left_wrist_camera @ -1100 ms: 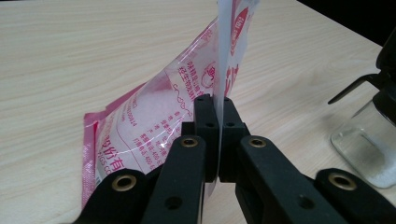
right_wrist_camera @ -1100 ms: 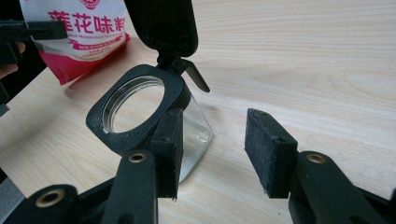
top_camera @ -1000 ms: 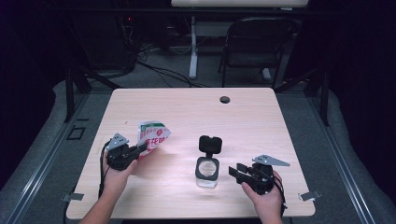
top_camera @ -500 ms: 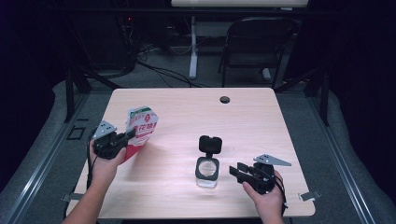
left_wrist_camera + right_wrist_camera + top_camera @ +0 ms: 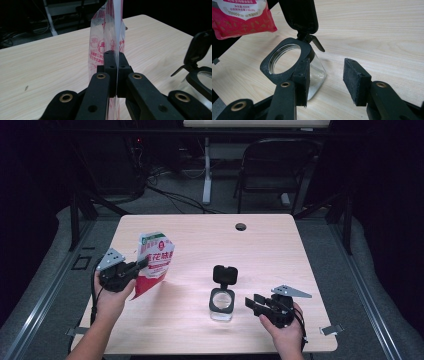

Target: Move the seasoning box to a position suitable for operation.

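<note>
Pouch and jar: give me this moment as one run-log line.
left gripper: shut on pouch, held upright above table | right gripper: open, beside jar | jar: lid flipped open, standing on table

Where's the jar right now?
In the high view the jar stands lid-open on the table, front and right of centre, just left of the right tongs. The bag is well off to its left.

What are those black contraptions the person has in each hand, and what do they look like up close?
Hand-held tools. The left gripper and the right gripper are black, each with two jaws ending in flat rectangular pads, brass-coloured rivets at the joints, and a grey three-cornered plate on top. A black cable trails from each. The forearms are bare, with no sleeves.
</note>
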`<state>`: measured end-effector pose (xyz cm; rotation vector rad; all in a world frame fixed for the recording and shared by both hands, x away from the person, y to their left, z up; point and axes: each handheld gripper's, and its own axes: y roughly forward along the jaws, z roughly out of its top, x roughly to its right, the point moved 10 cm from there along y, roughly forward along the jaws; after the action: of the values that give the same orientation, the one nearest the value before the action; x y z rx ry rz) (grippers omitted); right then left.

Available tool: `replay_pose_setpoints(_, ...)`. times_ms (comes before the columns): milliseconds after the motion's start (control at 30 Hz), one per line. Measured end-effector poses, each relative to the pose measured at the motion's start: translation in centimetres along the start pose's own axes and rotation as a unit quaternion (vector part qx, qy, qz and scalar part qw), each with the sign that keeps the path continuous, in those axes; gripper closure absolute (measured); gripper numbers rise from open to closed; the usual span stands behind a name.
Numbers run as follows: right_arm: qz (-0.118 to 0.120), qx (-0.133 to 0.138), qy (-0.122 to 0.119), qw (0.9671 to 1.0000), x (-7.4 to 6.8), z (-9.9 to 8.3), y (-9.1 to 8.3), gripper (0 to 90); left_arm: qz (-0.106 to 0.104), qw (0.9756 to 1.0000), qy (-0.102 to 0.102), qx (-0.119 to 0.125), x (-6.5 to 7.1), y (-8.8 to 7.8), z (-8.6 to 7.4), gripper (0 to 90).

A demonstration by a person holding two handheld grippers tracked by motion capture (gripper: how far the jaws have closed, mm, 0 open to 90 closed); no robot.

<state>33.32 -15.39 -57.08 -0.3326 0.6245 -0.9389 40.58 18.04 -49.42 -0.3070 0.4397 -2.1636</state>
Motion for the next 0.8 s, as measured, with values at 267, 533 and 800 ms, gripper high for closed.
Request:
replay_pose_setpoints(267,0.001,-0.004,0.002,1.0000,0.2,-0.1,0.1,57.0,-0.038,0.9990,0.016,-0.018,3.1,1.4,-0.6,90.0)
replay_pose_setpoints(533,0.001,-0.006,0.002,1.0000,0.3,-0.2,0.1,56.9,-0.081,0.9962,0.027,-0.020,6.5,2.2,-0.6,90.0)
replay_pose_setpoints(800,0.002,-0.002,0.003,1.0000,0.3,-0.1,0.1,56.7,-0.114,0.9926,0.038,-0.020,9.4,2.8,-0.7,90.0)
